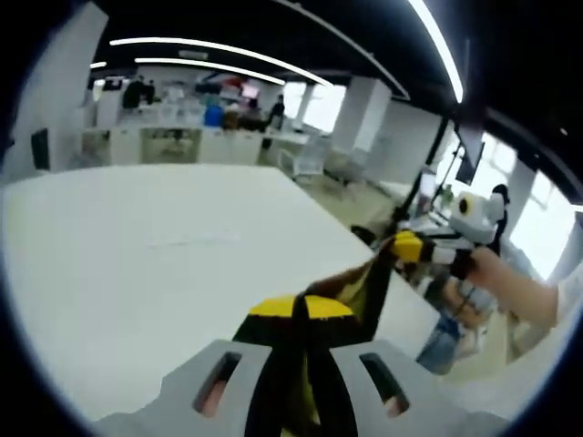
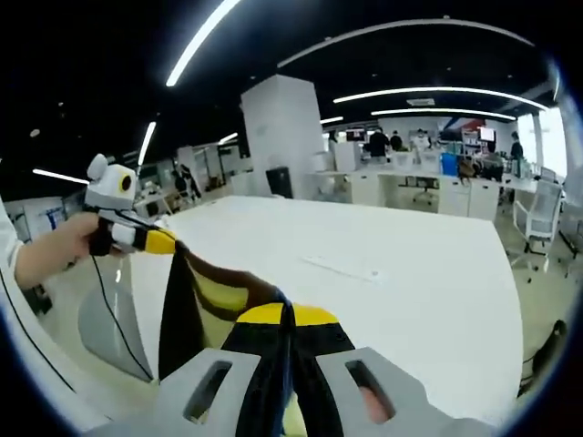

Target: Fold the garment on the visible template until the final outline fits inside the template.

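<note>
Two grippers hold one dark garment (image 1: 360, 291) stretched between them above a white table (image 1: 137, 264). In the left gripper view, the left gripper (image 1: 299, 314) has its grey jaws drawn together at the bottom of the frame, pinching black and yellow cloth at their yellow-tipped ends. From there the garment runs up and to the right as a taut dark band with yellow showing in it, reaching the right gripper (image 1: 405, 246), which a person's hand (image 1: 496, 273) holds beyond the table's edge. That gripper's yellow tips are closed on the cloth.

In the right gripper view, the right gripper (image 2: 284, 317) likewise has its jaws pressed together on black and yellow fabric. The garment (image 2: 214, 287) spans up and to the left to the left gripper (image 2: 164, 241), held in a hand (image 2: 55, 250) off the table's near edge, and a fold hangs down below the span. The garment is lifted clear of the table (image 2: 410, 291) in both views.

One faint rectangular outline (image 2: 342, 267) lies flat on the tabletop, well apart from the garment. Office desks and people stand in the far background.
</note>
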